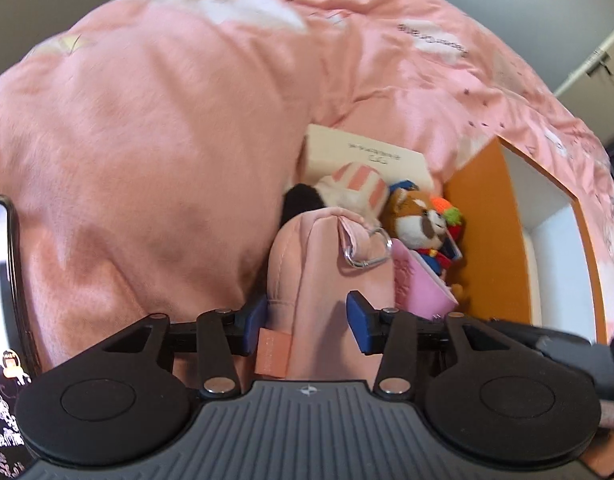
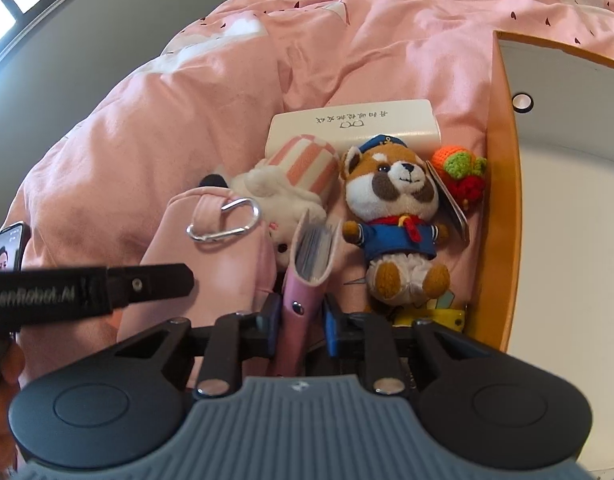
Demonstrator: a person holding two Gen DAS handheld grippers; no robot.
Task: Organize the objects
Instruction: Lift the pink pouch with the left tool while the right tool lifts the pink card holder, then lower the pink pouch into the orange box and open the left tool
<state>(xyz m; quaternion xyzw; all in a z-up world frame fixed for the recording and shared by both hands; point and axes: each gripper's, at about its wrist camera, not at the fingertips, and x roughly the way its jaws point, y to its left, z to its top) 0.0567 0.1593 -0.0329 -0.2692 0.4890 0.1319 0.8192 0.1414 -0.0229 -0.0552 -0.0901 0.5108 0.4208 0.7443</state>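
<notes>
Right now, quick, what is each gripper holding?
Left gripper: open around the pink pouch, not pressing.
Right gripper: shut on the pink booklet.

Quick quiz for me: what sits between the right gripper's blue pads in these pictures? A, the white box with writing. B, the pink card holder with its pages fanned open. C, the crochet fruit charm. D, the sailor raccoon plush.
B: the right gripper straddles the pink card holder, while the raccoon plush lies apart on the bedding.
</notes>
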